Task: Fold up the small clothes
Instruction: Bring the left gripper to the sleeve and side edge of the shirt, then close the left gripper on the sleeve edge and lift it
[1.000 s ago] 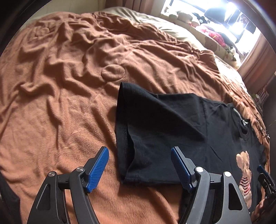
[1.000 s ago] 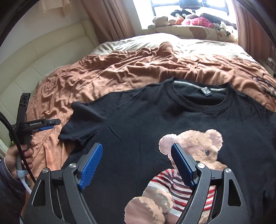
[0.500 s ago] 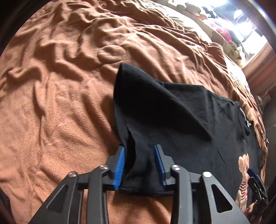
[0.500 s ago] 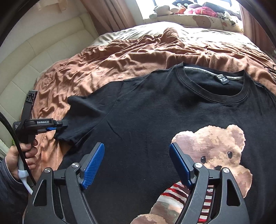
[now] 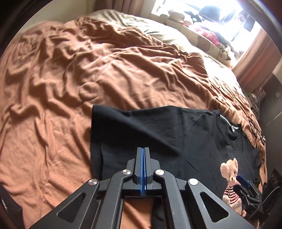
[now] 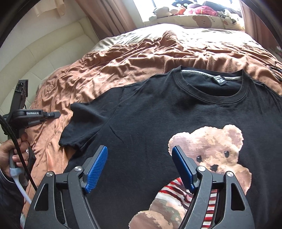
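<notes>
A black T-shirt with a teddy-bear print lies face up on a brown blanket, collar away from me. In the left wrist view the shirt has its sleeve nearest me. My left gripper has its blue pads pressed together, with nothing visible between them, just above the sleeve. In the right wrist view it sits left of the sleeve, apart from it. My right gripper is open and empty, low over the shirt's chest left of the bear.
The brown blanket covers a bed with a cream padded headboard at the left. Soft toys and pillows line the window at the far end. A dark cable lies on the blanket at the right.
My left gripper closed around the sleeve edge, then shut fully and drew back, the sleeve now lying flat. My right gripper moved forward over the shirt, staying open.
</notes>
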Demonstrator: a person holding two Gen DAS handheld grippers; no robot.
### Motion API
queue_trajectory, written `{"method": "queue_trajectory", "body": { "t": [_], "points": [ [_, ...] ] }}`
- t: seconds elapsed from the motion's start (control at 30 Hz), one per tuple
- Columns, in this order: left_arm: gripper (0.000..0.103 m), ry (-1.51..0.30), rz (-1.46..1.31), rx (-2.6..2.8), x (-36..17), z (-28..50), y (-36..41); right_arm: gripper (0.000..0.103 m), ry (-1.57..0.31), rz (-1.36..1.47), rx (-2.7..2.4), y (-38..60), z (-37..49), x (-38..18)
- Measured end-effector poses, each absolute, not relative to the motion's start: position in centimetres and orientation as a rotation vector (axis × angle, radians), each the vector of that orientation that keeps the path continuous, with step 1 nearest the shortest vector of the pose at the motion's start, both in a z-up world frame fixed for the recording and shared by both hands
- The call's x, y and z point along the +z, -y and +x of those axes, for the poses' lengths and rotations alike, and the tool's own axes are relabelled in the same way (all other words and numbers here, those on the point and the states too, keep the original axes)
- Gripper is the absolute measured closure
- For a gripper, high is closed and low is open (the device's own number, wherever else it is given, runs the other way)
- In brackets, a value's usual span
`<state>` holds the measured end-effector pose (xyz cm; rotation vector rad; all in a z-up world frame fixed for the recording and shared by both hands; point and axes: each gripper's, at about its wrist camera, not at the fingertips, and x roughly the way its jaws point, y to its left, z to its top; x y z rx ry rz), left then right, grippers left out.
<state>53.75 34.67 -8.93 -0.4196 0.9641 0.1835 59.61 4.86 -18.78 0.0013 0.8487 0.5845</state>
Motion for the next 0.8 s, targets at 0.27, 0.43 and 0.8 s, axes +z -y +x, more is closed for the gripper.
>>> {"method": "queue_trajectory", "body": {
  "t": [0.27, 0.43, 0.8],
  "points": [
    [0.046, -1.013, -0.381, 0.272, -9.8, 55.2, -35.5, 0.029, -0.861, 0.028, 0.603, -3.4, 59.0, -17.9],
    [0.033, -1.005, -0.386, 0.305, -11.5, 55.3, -37.7, 0.025, -0.881, 0.015, 0.612, -4.1, 60.2, -18.5],
    [0.033, -1.06, -0.442, 0.27, -17.2, 57.4, -41.1, 0.024, -0.956, 0.047, 0.659, -7.7, 63.0, -21.4]
  ]
}}
